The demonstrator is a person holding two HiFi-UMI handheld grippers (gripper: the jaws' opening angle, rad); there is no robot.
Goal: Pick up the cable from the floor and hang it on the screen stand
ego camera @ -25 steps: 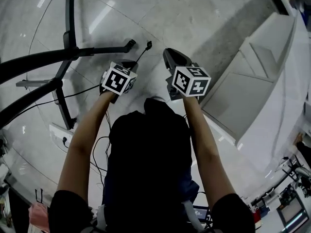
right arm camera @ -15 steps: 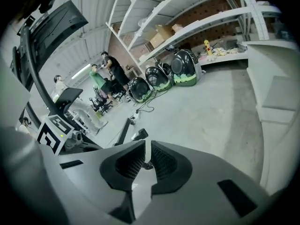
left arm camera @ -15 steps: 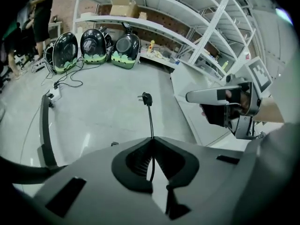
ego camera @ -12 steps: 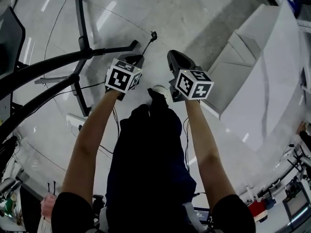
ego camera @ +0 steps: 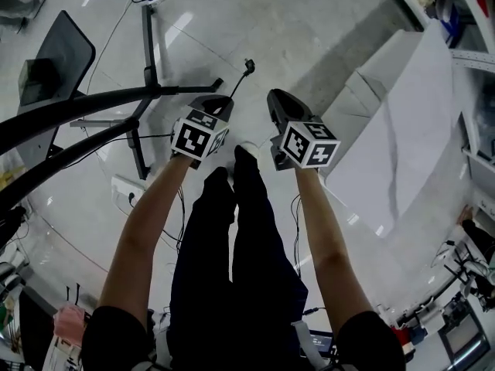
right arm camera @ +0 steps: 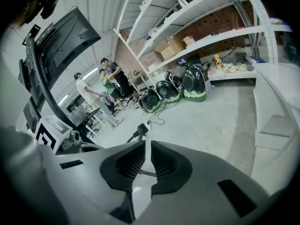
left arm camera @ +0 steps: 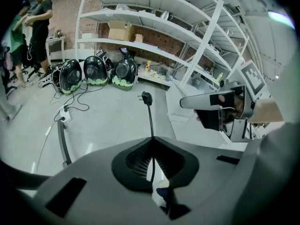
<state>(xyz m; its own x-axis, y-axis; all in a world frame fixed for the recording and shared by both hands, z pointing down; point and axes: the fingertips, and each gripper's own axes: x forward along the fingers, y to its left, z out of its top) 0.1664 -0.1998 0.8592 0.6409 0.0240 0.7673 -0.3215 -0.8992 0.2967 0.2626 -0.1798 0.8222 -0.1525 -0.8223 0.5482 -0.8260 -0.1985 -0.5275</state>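
Grey floor (ego camera: 309,37) below; left gripper (ego camera: 217,103) pinches cable (left arm camera: 150,121) under plug (left arm camera: 146,98), high beside stand (ego camera: 145,52) for hanging; right gripper (ego camera: 277,99) pressed together.

Workshop-cum-storeroom: tall white metal shelves (left arm camera: 154,25) holding cardboard box (left arm camera: 120,31), brick wall (left arm camera: 65,13), glossy grey floor (ego camera: 309,29), power strip (ego camera: 125,192) lying on it, people (right arm camera: 110,80) among equipment far back.
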